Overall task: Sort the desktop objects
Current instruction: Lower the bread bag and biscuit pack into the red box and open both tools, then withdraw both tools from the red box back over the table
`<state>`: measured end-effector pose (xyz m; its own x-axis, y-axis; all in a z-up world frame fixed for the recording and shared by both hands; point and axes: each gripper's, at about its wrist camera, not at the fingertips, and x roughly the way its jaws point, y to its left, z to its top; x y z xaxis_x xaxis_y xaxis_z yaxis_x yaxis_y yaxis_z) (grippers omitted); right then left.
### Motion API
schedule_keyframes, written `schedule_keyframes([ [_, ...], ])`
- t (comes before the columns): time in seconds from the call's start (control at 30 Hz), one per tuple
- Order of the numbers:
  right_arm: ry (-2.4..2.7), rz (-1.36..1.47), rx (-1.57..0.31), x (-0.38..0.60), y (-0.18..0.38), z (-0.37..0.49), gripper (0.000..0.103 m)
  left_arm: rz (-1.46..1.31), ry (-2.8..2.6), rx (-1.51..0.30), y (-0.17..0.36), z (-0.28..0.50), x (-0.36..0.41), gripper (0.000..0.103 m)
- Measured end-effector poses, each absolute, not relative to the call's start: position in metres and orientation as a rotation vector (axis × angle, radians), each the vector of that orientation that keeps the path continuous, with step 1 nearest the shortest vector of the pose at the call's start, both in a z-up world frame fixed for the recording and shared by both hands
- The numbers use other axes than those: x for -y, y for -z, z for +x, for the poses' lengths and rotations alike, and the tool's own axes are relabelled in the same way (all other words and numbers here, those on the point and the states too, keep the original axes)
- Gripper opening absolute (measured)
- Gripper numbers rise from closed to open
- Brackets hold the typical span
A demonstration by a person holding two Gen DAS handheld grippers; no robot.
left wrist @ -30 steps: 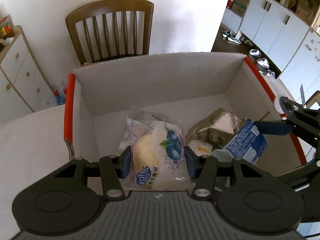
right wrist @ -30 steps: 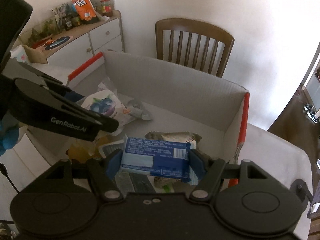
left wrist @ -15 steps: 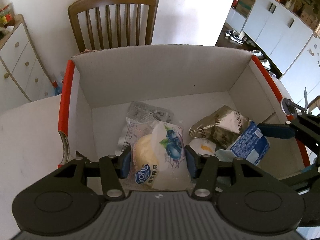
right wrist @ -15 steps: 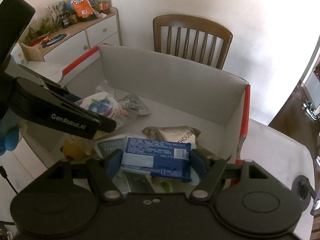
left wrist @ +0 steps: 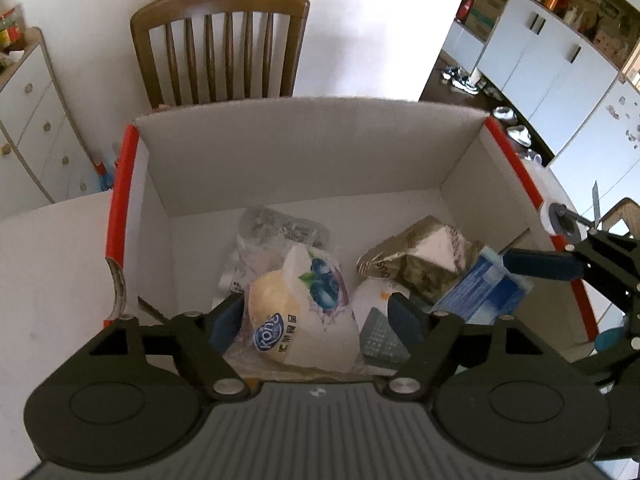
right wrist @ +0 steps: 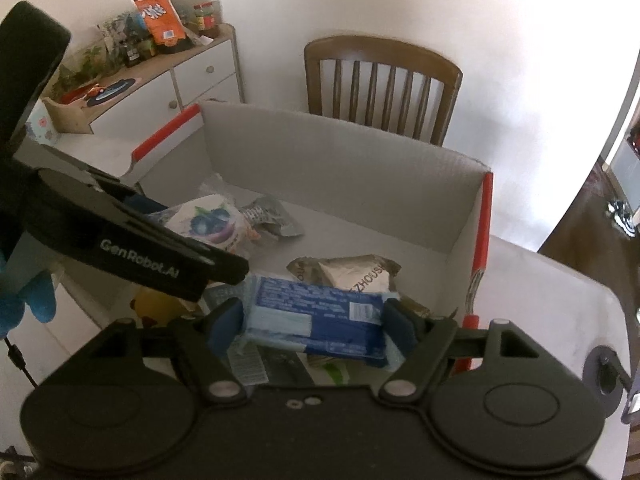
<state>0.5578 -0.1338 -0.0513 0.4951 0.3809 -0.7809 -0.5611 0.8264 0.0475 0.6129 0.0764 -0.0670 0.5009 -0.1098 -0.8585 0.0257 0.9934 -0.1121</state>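
Glossy crinkled blueberry bread packet (left wrist: pixel 304 312) lies in the corrugated white box (left wrist: pixel 304 160); left gripper (left wrist: pixel 316 318) jaws, previously clamping it, are opening. Right gripper (right wrist: pixel 316 326) jaws widen around the rectangular blue pack (right wrist: pixel 320 312).

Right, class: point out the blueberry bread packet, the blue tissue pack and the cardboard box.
blueberry bread packet (left wrist: pixel 316 304): left wrist view, printed front.
blue tissue pack (right wrist: pixel 320 312): right wrist view, dark blue top face.
cardboard box (left wrist: pixel 300 152): left wrist view, far inner wall.
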Motion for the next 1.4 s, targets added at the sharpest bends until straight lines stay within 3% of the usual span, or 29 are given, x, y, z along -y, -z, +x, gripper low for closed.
schedule_keyframes([
  [0.6, -0.583, -0.213, -0.833, 0.146, 0.013, 0.536, 0.078, -0.099, 0.086, -0.967, 0.014, 0.582, -0.077, 0.083],
  [1.4, -0.628, -0.237, -0.771, 0.166, -0.04, 0.453, 0.078, -0.112, 0.087, -0.859, -0.066, 0.465, -0.067, 0.083],
])
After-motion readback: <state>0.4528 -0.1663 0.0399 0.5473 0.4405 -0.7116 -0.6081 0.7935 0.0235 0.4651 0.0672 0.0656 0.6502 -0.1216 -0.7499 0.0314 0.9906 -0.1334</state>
